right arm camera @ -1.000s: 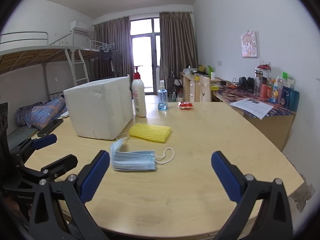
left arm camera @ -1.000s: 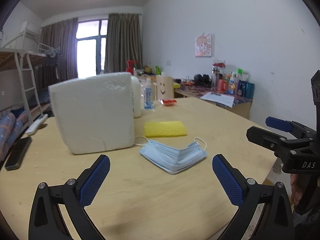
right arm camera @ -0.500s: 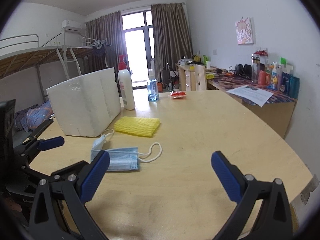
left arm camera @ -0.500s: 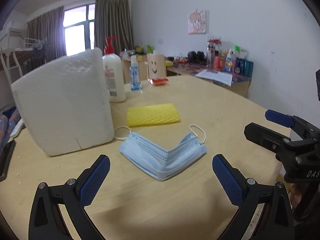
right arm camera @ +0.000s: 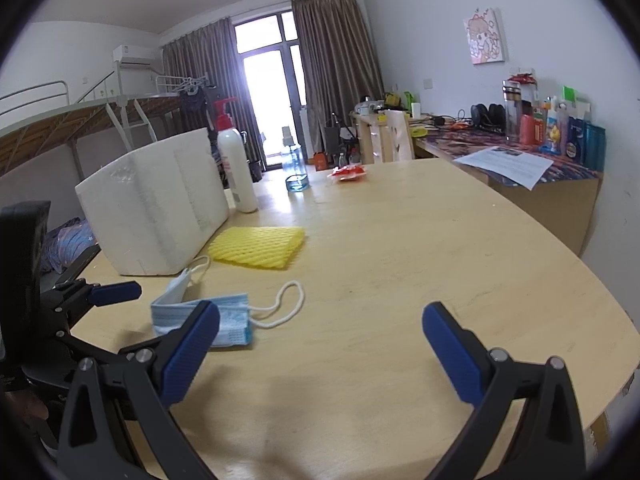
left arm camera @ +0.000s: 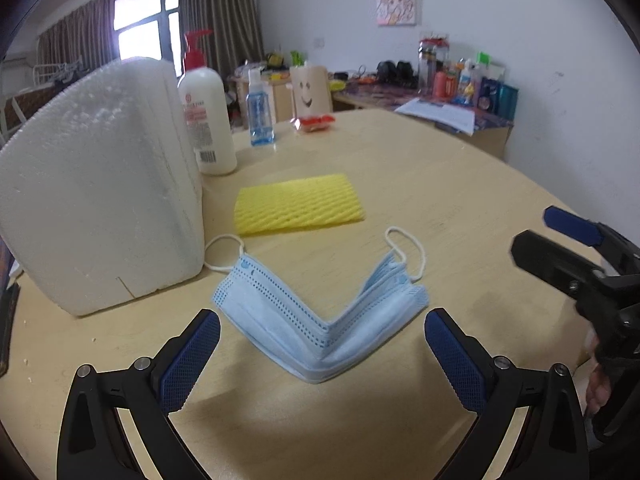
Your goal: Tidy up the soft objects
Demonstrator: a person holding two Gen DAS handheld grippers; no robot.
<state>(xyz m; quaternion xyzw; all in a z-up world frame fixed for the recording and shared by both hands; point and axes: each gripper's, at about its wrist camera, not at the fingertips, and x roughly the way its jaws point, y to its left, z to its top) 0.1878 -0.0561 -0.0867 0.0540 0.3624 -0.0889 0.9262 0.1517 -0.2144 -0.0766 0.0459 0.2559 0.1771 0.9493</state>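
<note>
A folded light-blue face mask (left arm camera: 320, 320) lies on the wooden table (left arm camera: 420, 168), bent into a V. My left gripper (left arm camera: 322, 344) is open, its blue pads on either side of the mask's near fold, just above the table. A yellow foam net pad (left arm camera: 298, 205) lies behind the mask. A white foam box (left arm camera: 100, 196) stands at the left. My right gripper (right arm camera: 320, 336) is open and empty, to the right of the mask (right arm camera: 224, 320); the pad (right arm camera: 258, 247) and the box (right arm camera: 156, 204) show there too.
A white pump bottle (left arm camera: 206, 112), a small blue bottle (left arm camera: 260, 114) and a red packet (left arm camera: 314, 122) stand at the back of the table. The table edge curves round on the right (right arm camera: 600, 320). A cluttered desk (right arm camera: 520, 152) lines the right wall.
My left gripper has moved forward and down until its pads flank the mask. My right gripper has moved forward and lower over the table. Both stayed open.
</note>
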